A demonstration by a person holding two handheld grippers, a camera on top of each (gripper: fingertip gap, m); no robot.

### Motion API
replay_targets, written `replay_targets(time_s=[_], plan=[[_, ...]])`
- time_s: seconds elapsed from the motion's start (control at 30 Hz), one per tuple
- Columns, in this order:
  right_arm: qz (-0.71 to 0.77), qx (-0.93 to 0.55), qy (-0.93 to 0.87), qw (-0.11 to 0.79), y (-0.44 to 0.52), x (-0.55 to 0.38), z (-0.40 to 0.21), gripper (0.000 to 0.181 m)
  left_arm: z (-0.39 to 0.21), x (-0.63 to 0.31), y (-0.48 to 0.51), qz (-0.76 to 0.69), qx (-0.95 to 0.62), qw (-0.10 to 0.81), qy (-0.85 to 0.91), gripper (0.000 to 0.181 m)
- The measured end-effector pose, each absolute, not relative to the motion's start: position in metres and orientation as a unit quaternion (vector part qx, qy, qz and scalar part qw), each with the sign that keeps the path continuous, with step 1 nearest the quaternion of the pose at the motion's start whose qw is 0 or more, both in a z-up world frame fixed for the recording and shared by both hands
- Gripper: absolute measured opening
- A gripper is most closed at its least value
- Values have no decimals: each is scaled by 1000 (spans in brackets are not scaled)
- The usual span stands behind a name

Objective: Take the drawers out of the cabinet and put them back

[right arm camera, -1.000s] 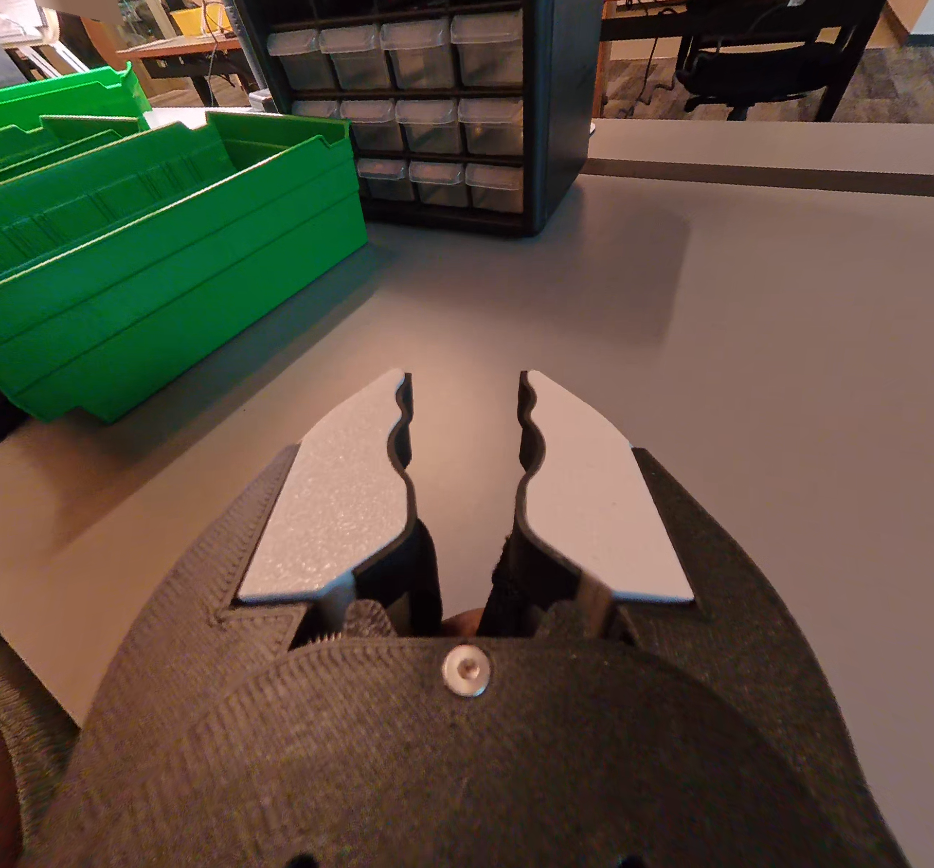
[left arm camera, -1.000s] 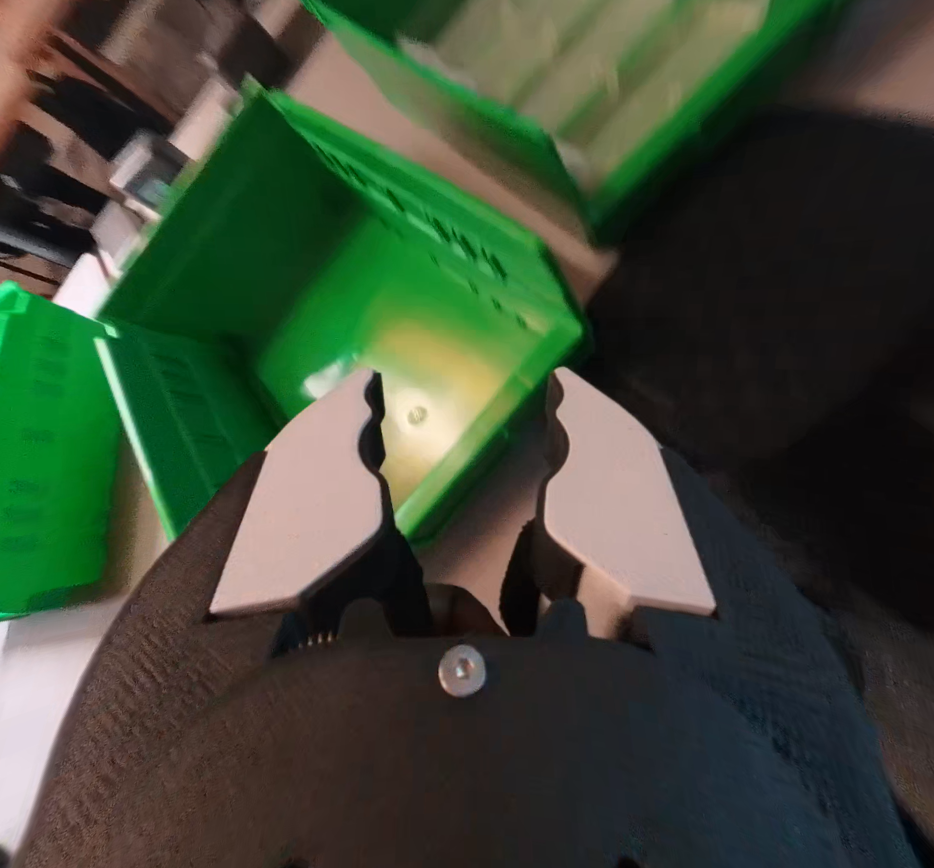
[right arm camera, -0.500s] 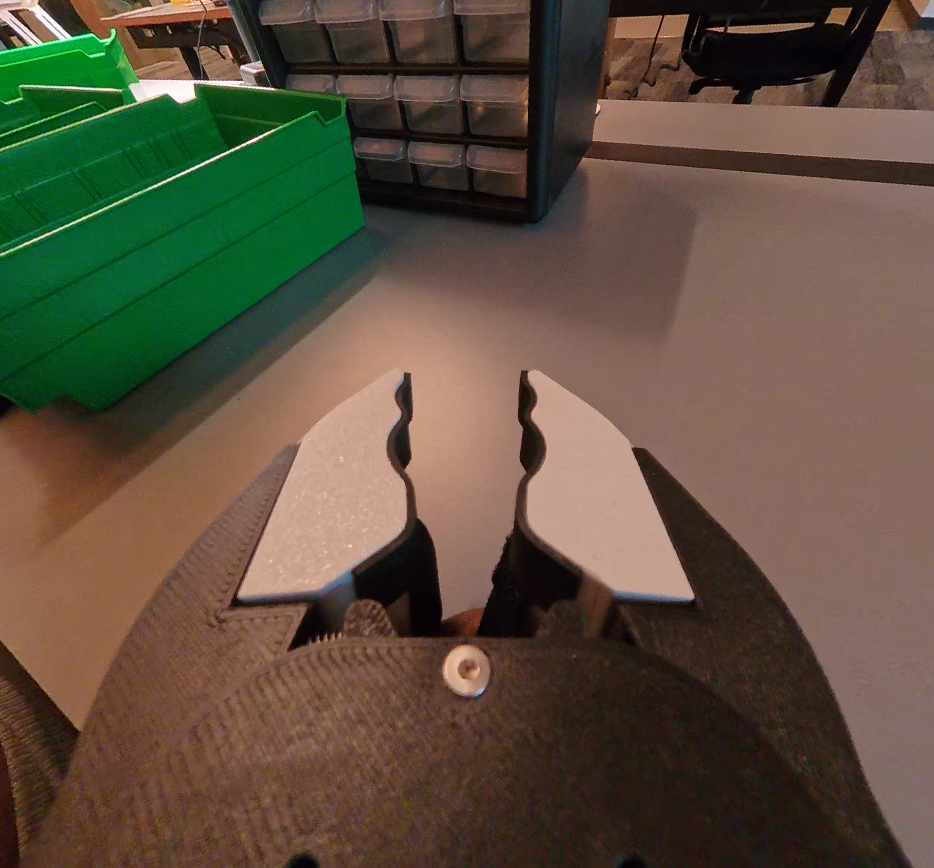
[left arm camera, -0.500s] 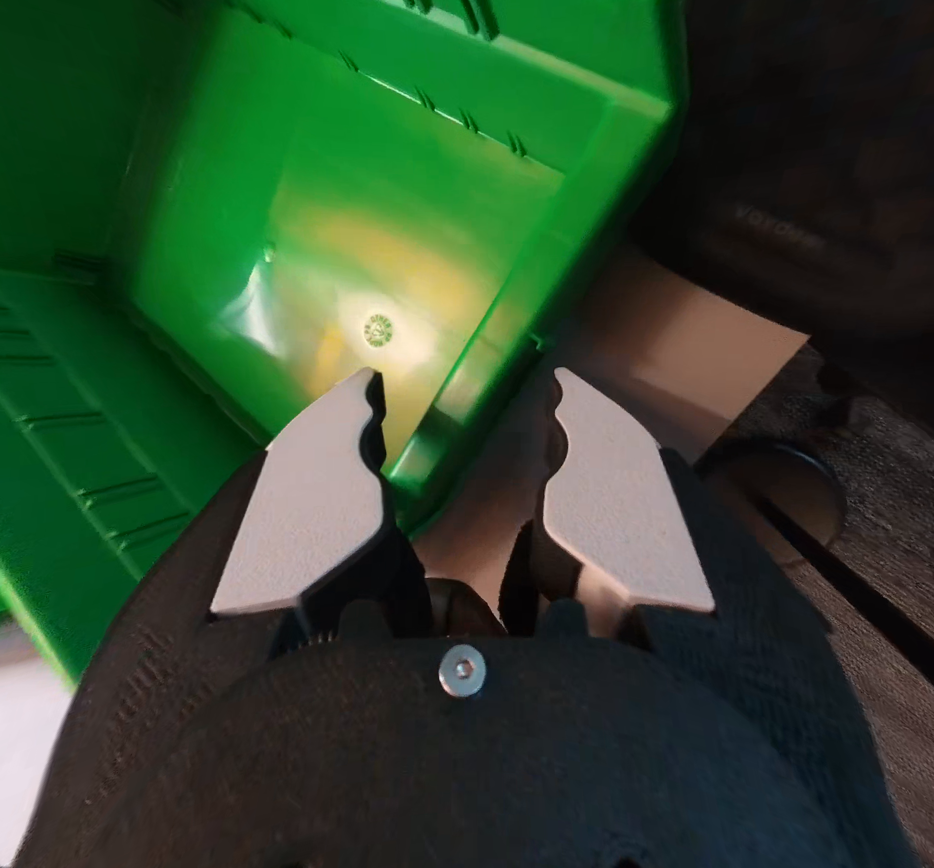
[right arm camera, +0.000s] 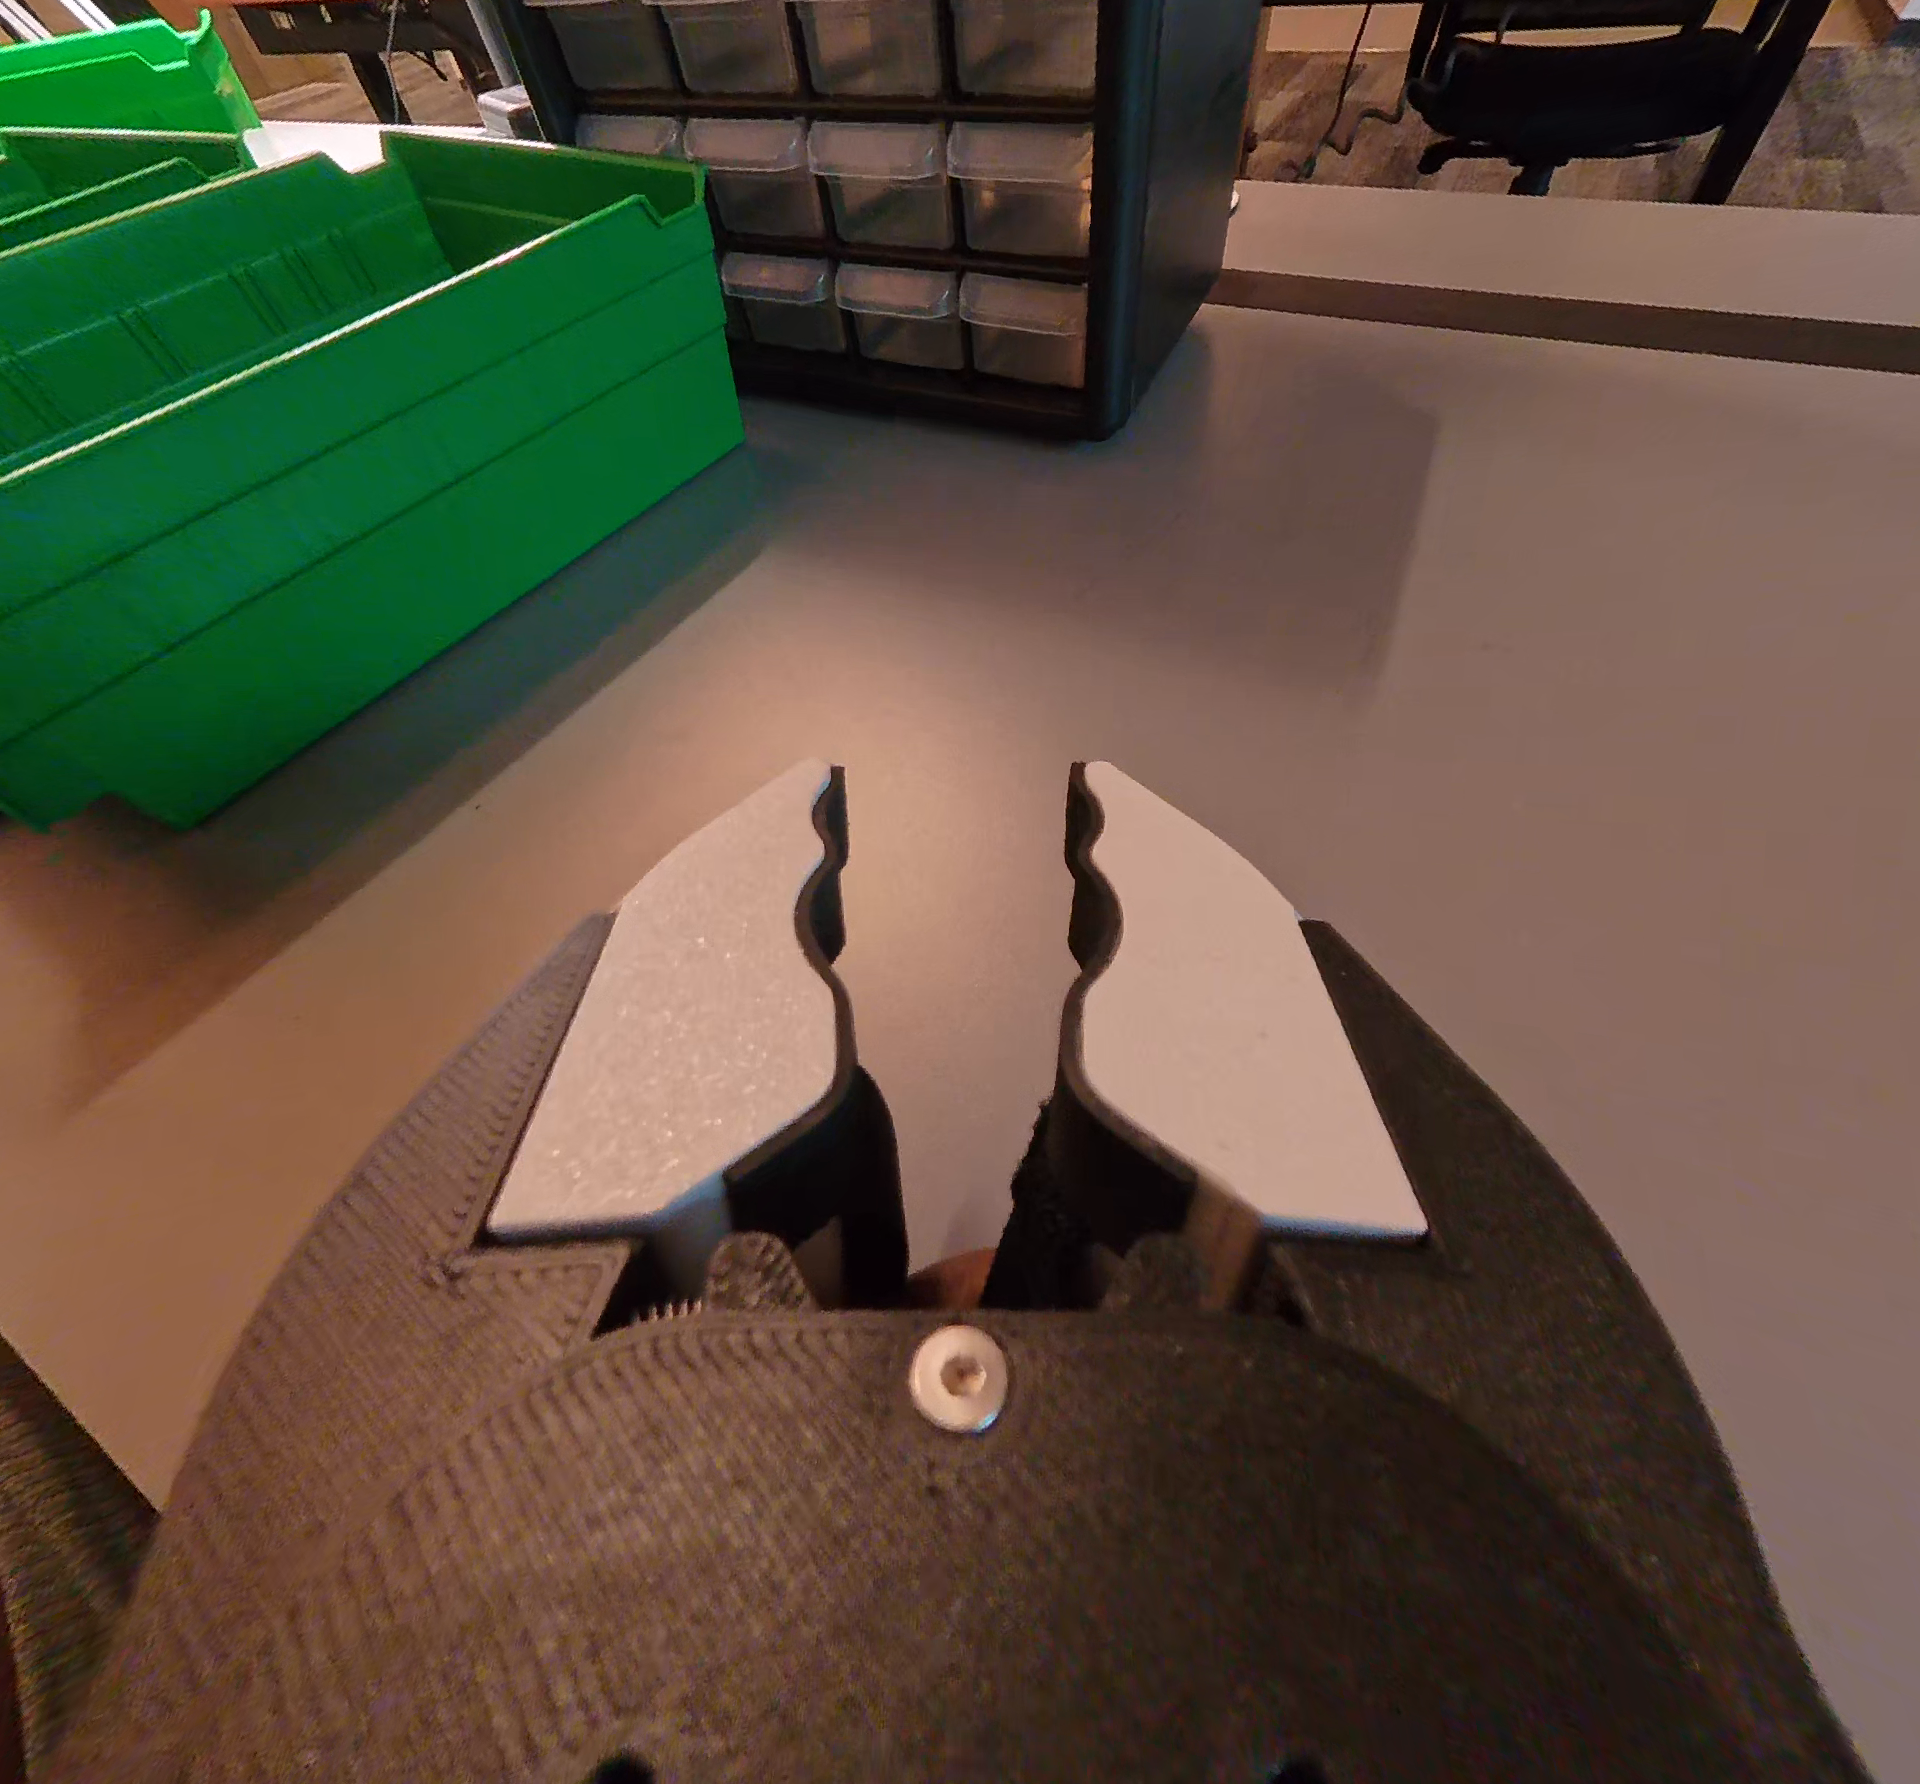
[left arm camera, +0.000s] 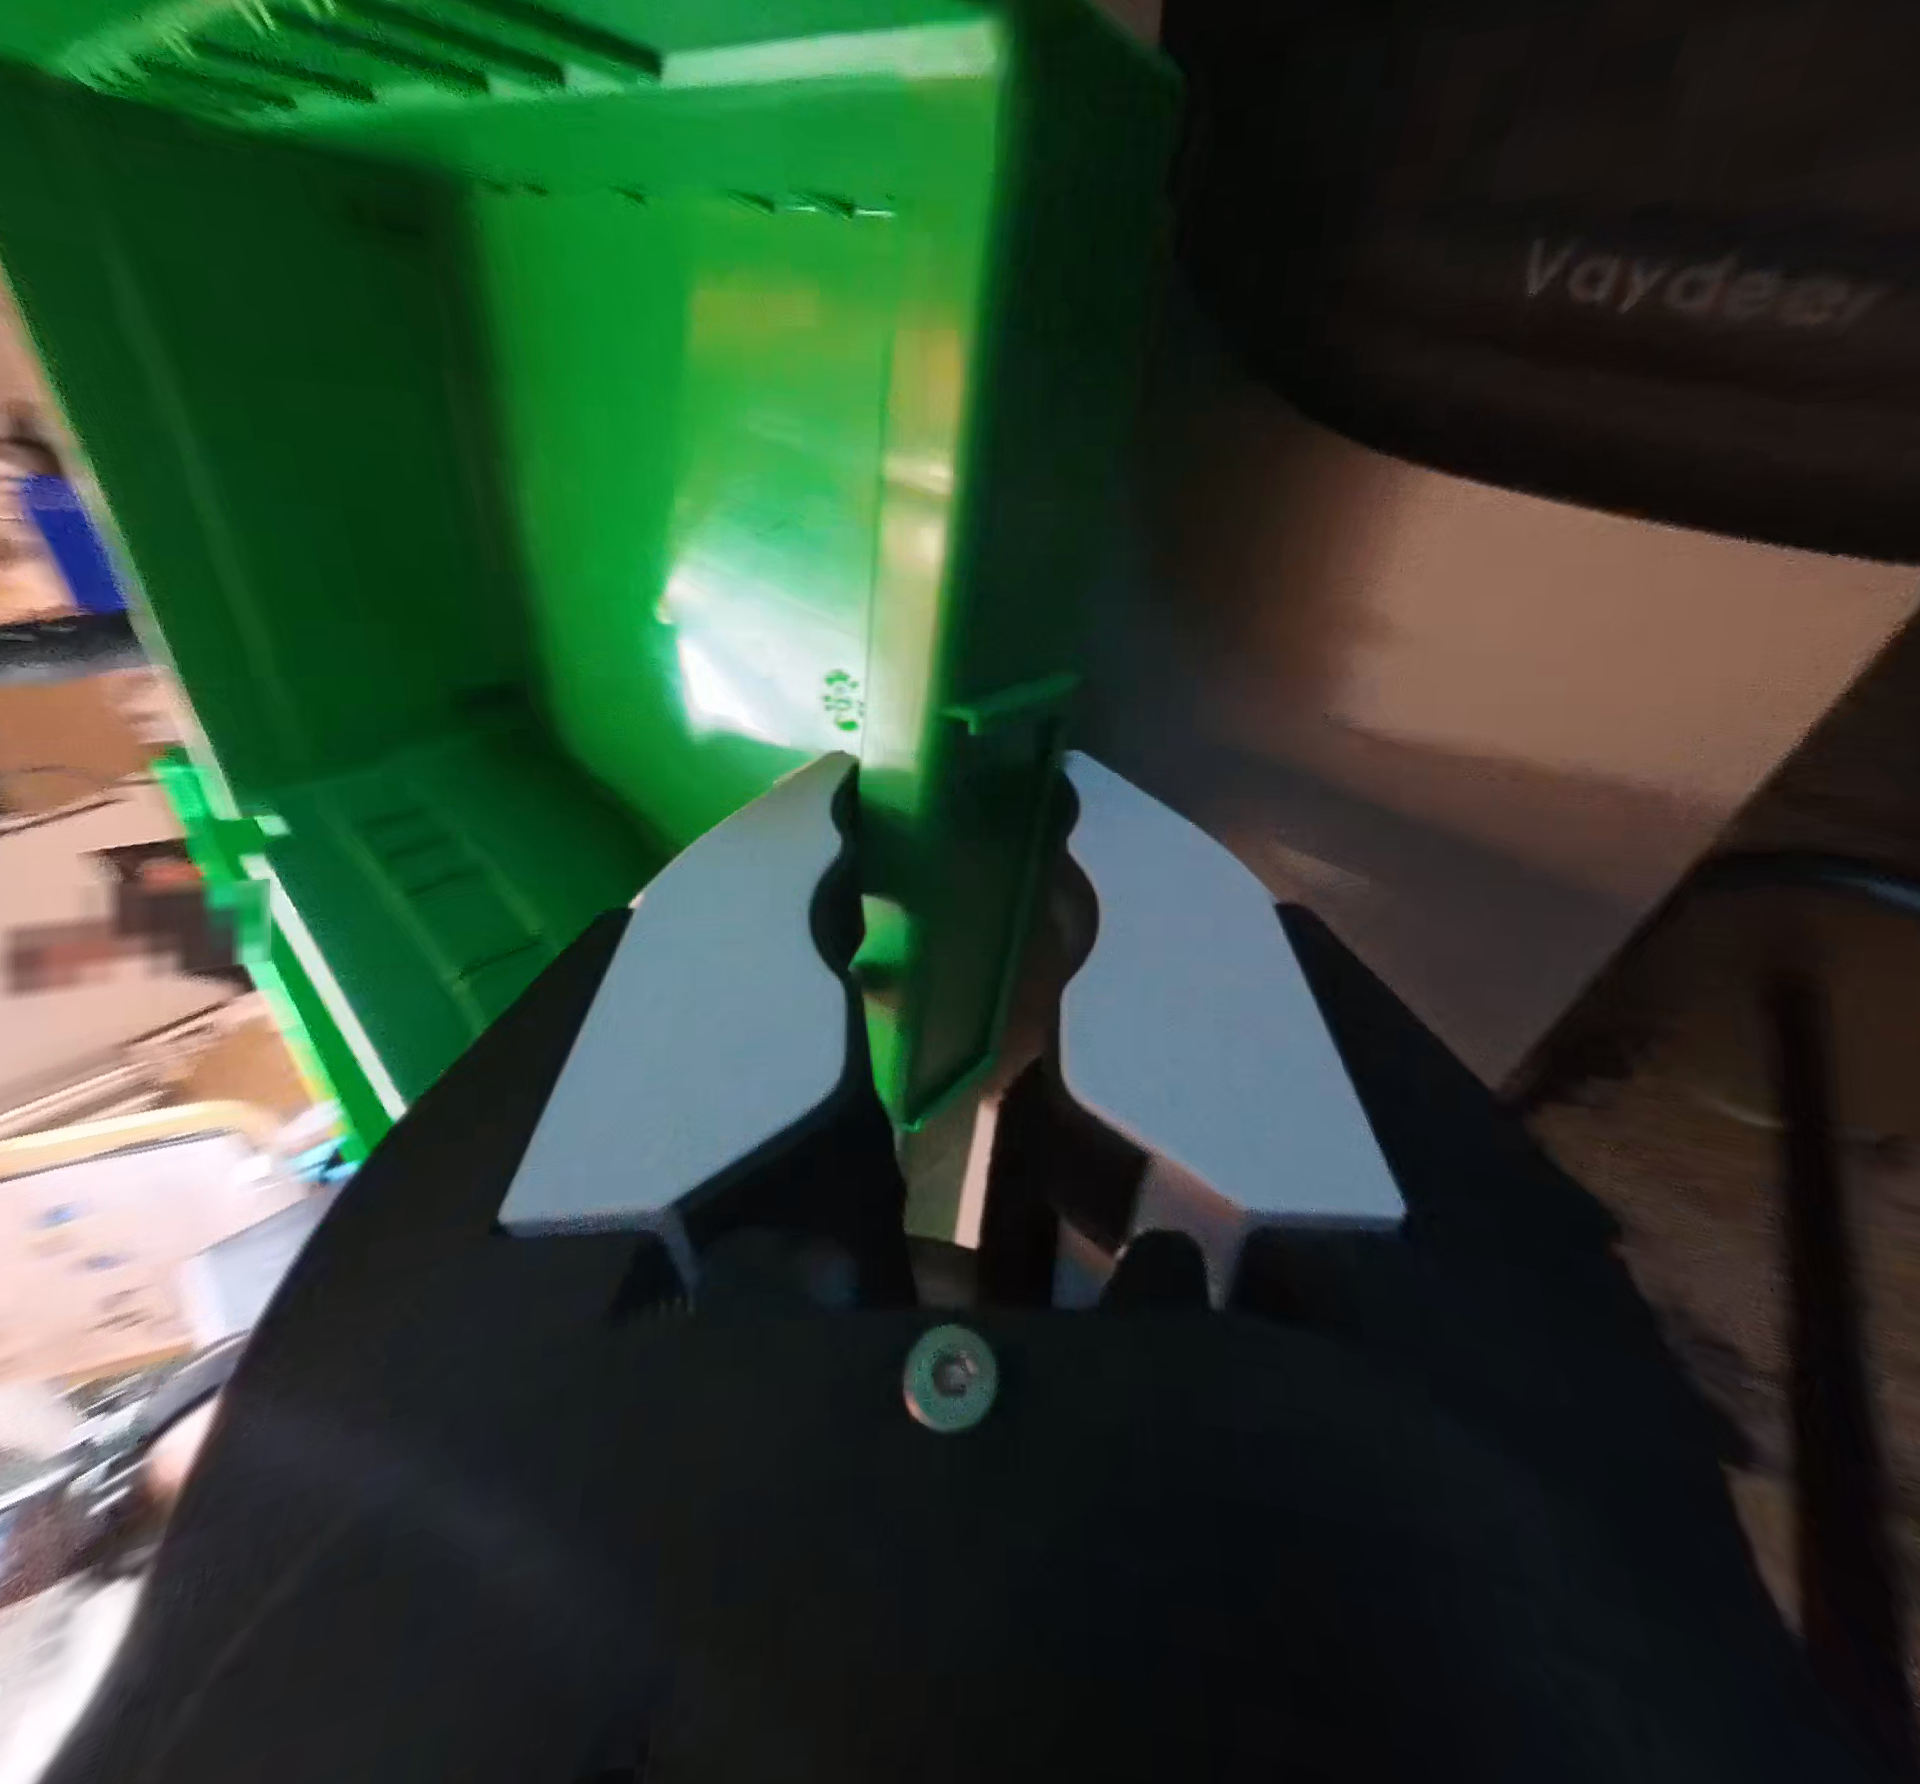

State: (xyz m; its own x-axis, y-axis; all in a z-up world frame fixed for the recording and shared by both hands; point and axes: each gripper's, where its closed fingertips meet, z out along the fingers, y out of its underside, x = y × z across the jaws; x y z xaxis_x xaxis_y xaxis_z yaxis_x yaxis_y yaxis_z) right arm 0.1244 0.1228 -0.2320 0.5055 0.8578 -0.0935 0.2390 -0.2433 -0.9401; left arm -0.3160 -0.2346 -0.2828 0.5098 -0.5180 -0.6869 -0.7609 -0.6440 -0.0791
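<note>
A black cabinet (right arm camera: 1153, 176) with several clear small drawers (right arm camera: 873, 176) stands at the back of the grey table (right arm camera: 1351, 695) in the right wrist view, all its visible drawers pushed in. My right gripper (right arm camera: 956, 778) is open and empty, low over the table, well short of the cabinet. In the left wrist view, my left gripper (left arm camera: 956, 778) is closed on the end wall of a green bin (left arm camera: 644, 446); the wall and its rib fill the gap between the fingers. The cabinet does not show in that view.
Several long green bins (right arm camera: 343, 446) lie side by side on the table left of the cabinet. A dark object (left arm camera: 1558, 176) sits beyond the held bin in the left wrist view, by the table edge. Desks and a black chair (right arm camera: 1579, 72) stand behind.
My left gripper has narrowed and closed on the green bin's wall, and its view has swung round with blur. My right gripper has moved forward, closer to the cabinet, still open.
</note>
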Motion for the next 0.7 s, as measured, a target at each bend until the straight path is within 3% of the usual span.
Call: replay_targets(time_s=[0.03,0.33,0.7], plan=[[320,-721,-380,483,123,124,-232,40,-279,-316,-232,350,-834,192,381,31],[320,-725,-376,481,124,125,-233,40,-255,-308,-220,440,-800,190,362,35],[315,-726,-381,477,124,124,-235,41,-173,-293,-202,595,-713,185,322,33]])
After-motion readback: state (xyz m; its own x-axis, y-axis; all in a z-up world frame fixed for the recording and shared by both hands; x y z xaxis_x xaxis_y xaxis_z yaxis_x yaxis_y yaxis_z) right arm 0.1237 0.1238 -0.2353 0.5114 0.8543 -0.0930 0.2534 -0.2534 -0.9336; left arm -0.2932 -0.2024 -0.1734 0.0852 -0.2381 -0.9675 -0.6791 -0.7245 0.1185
